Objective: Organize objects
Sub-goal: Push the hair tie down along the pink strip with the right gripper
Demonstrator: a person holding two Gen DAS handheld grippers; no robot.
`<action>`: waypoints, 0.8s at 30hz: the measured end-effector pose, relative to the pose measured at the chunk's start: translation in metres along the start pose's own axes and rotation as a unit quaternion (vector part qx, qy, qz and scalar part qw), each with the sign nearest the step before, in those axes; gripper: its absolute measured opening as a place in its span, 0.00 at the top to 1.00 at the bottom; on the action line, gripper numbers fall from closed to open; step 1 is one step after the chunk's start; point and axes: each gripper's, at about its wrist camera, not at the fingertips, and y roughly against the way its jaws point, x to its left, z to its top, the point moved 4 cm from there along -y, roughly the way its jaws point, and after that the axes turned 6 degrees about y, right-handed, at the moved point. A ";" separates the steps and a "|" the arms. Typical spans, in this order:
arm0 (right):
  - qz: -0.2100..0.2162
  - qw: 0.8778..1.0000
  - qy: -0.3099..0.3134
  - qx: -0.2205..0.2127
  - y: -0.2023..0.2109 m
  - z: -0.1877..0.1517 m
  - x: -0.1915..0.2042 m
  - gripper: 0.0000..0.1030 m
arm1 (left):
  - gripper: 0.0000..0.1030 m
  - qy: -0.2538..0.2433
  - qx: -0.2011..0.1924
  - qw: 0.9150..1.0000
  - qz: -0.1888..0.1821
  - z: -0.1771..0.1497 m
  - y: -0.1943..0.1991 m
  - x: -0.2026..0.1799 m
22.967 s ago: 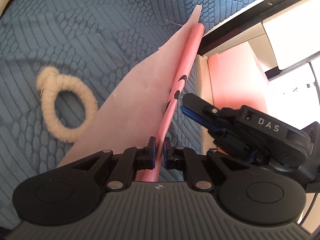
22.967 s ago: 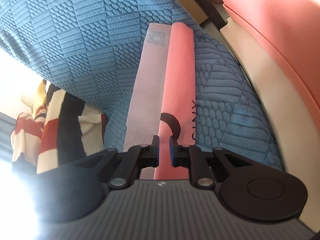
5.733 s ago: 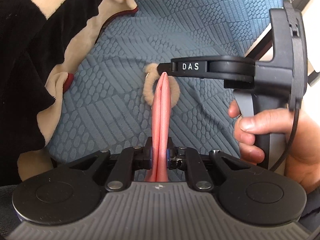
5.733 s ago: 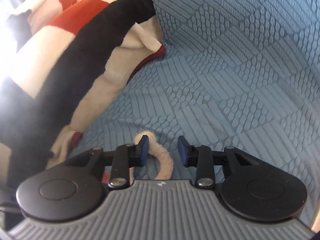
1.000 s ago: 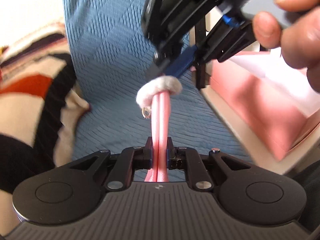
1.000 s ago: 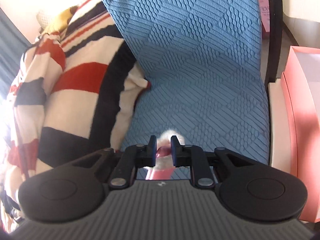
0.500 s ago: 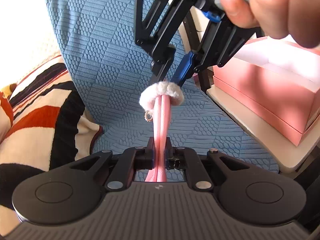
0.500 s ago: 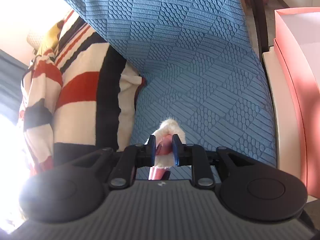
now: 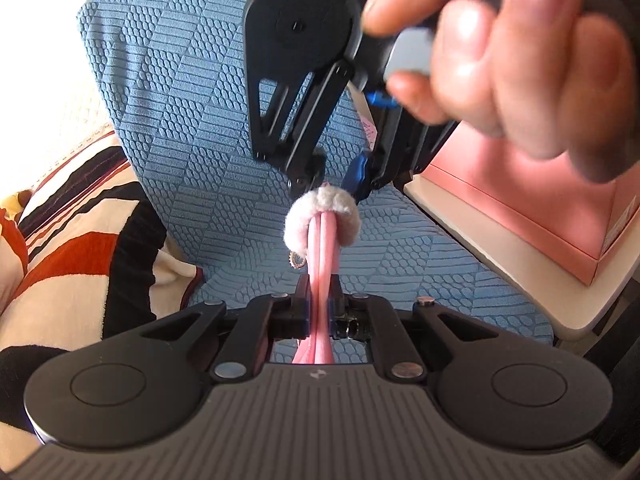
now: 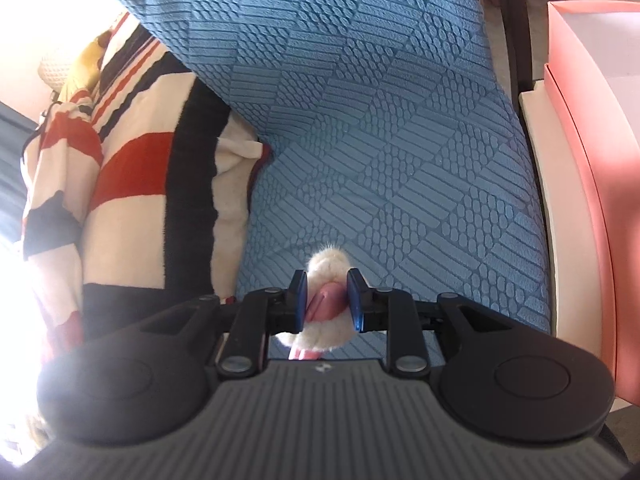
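Note:
My left gripper [image 9: 319,294] is shut on a folded pink bag [image 9: 322,256] and holds it up above the blue textured seat [image 9: 432,264]. A fluffy cream hair tie [image 9: 322,216] is looped around the bag's far end. My right gripper [image 9: 330,184] comes down from above onto that hair tie. In the right wrist view its jaws [image 10: 327,300] stand around the hair tie [image 10: 326,264] and the pink bag end [image 10: 324,304], pads touching the fluff.
A striped red, black and cream blanket [image 9: 80,232] lies at the left of the seat. An open pink box [image 9: 532,196] stands on a cream side table [image 9: 492,248] at the right. The blue backrest [image 10: 340,40] rises behind.
The right gripper has swung more overhead and its jaws have spread slightly wider around the hair tie. The left gripper still holds the pink bag, raised a little.

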 end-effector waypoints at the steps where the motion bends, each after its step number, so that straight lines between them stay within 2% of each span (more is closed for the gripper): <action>1: -0.001 1.000 -0.004 0.000 -0.002 0.000 -0.001 0.75 | 0.92 0.000 0.001 1.000 -0.001 0.000 -0.001 0.000; 17: 0.009 0.999 -0.031 0.019 -0.012 -0.005 -0.012 0.75 | 0.92 -0.019 -0.004 1.000 -0.003 -0.002 0.000 -0.004; 21: 0.043 0.996 -0.056 0.051 -0.018 -0.012 -0.012 0.71 | 0.92 -0.022 -0.006 1.000 -0.003 -0.002 0.000 -0.003; 24: 0.041 0.997 -0.048 0.049 -0.018 -0.016 -0.009 0.71 | 0.92 -0.021 -0.005 1.000 -0.005 -0.002 0.000 -0.002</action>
